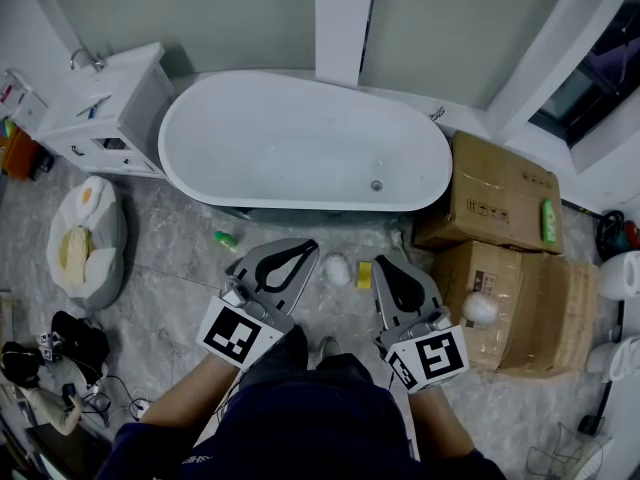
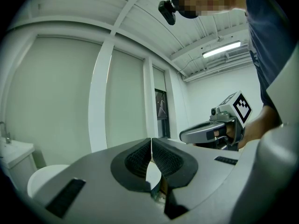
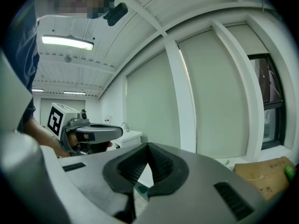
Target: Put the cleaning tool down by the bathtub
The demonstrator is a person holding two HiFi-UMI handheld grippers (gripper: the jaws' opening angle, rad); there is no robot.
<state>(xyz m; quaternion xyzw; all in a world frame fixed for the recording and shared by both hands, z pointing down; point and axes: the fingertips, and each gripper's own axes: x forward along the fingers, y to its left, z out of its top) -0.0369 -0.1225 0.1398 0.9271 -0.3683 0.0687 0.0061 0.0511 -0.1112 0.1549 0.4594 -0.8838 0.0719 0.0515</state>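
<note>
**A:** What are the grippers doing?

**B:** The left gripper (image 2: 151, 143) and the right gripper (image 3: 148, 148) are both sitting with their ribbed black jaws pressed together, gripping nothing.

**A:** And the cleaning tool?

**B:** The yellow sponge (image 1: 365, 273) is lying on the marbled grey floor (image 1: 170, 268), just in front of the glossy white oval bathtub (image 1: 280, 138) and beside a white rounded lump (image 1: 337, 268).

**A:** Any writing?

**B:** The marker cubes (image 1: 240, 333) are showing black-and-white squares. The cardboard boxes (image 1: 500, 203) are carrying printed symbols too small to read.
</note>
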